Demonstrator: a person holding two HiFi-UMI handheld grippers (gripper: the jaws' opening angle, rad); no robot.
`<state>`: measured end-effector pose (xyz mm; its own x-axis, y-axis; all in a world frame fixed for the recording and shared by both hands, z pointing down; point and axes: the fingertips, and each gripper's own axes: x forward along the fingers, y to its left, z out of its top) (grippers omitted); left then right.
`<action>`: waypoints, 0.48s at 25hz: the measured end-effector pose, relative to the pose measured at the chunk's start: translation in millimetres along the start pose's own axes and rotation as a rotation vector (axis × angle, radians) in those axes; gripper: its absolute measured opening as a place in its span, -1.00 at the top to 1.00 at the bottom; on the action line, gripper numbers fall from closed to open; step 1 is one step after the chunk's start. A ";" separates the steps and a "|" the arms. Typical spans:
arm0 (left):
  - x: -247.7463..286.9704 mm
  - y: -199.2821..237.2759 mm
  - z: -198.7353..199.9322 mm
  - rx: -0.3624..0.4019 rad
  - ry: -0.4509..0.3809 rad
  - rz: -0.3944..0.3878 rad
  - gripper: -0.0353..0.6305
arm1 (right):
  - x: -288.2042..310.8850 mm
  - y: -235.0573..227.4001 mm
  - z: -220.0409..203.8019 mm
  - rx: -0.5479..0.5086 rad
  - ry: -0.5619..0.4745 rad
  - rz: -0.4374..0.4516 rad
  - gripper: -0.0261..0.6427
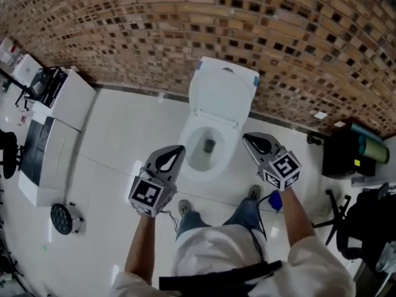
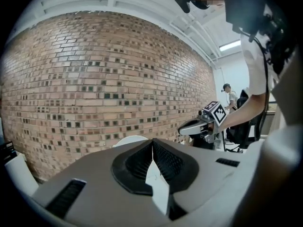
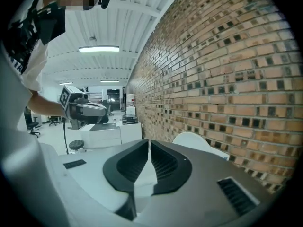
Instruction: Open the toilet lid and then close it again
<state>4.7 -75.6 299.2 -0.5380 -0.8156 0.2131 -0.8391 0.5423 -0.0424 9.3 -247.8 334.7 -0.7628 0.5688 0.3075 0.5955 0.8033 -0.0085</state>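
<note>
Toilet lid (image 1: pixel 221 93) stands raised by the brick wall (image 1: pixel 124 30); my left tongs (image 1: pixel 180 149) and right tongs (image 1: pixel 246 138), both pinched shut and empty beside the bowl (image 1: pixel 228 156), could knock it slamming down.

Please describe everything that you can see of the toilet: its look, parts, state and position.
The toilet is white and glossy, ceramic by its look, and stands on the white floor against the brick wall. Its lid is raised and leans back toward the tank. The bowl is open, with a dark drain inside. Nothing touches it: the left gripper and the right gripper hang near the bowl's sides.
</note>
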 end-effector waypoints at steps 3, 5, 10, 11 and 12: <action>-20.2 36.9 -4.4 0.010 -0.008 -0.065 0.91 | 34.9 9.5 13.3 0.012 0.029 -0.047 0.68; -21.1 54.2 -7.1 0.010 -0.017 -0.097 0.91 | 58.2 1.0 20.1 -0.039 0.074 -0.057 0.60; 8.8 75.4 -18.9 0.011 -0.027 -0.162 0.91 | 110.1 -78.7 29.8 -0.159 0.188 -0.090 0.32; 15.3 76.8 -22.3 0.003 -0.031 -0.173 0.91 | 121.5 -100.4 30.0 -0.182 0.216 -0.101 0.30; 21.8 77.7 -26.2 -0.003 -0.032 -0.184 0.91 | 134.1 -122.6 29.1 -0.202 0.248 -0.108 0.28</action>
<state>-70.1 -46.0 326.1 -0.3782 -0.9070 0.1854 -0.9232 0.3843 -0.0030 -173.2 -264.8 349.3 -0.7547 0.4018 0.5186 0.5712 0.7912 0.2183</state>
